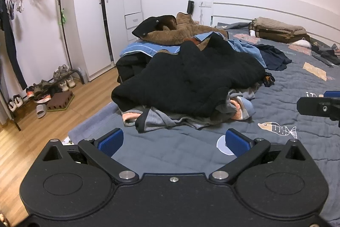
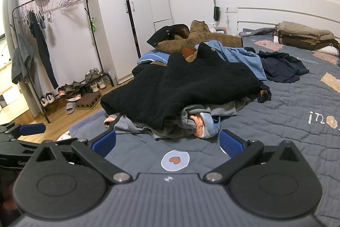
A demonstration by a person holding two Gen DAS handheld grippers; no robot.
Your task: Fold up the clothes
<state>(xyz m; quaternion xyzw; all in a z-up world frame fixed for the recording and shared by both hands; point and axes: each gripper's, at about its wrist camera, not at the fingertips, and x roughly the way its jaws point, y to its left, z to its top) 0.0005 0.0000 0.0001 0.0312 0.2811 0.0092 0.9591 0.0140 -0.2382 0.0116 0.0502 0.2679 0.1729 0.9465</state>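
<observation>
Left wrist view shows my left gripper [image 1: 174, 143] with its jaws spread wide and nothing between them, hovering over the near edge of the grey quilt [image 1: 170, 152]. My right gripper [image 2: 167, 143] is likewise spread and empty. Just beyond both lies a loose heap of clothes [image 1: 191, 82], a black quilted jacket [image 2: 180, 86] on top, grey and blue pieces under it, and a brown fleece coat [image 2: 204, 37] at the far side. At far right sits a folded stack [image 2: 303, 35], so I judge some folding is done and the heap is left. Readable writing: only "in" on the quilt at right.
</observation>
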